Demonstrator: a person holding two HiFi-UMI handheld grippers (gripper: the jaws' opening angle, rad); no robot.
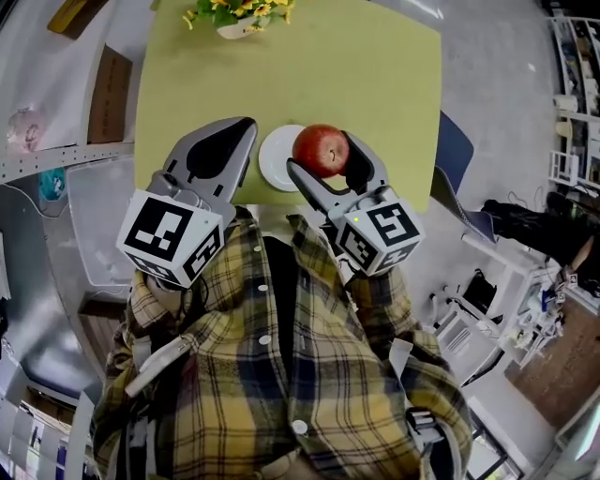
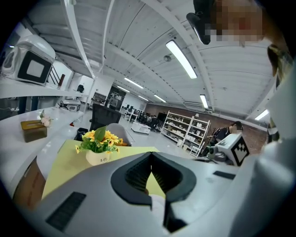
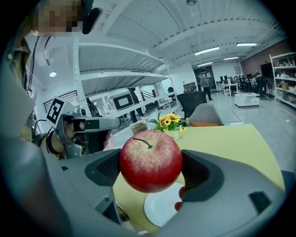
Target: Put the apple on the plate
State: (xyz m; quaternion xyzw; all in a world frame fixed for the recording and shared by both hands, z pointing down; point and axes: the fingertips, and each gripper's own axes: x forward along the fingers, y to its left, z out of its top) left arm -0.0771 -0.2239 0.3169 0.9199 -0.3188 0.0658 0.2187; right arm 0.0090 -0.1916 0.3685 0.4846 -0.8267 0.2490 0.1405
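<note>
My right gripper [image 1: 324, 156] squeezes the red apple [image 3: 151, 160] up in the air, the white plate [image 1: 274, 161] waits just left of and under it, and my left gripper [image 1: 246, 127] is pinched shut on nothing.

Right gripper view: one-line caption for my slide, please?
Right gripper clamps a red apple, stem up, off the yellow-green table, with the white plate showing just below it.

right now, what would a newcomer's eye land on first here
A red apple clamped in the right gripper stands out, held above a white plate at the near edge of the yellow-green table. A pot of sunflowers sits at the far edge.
</note>
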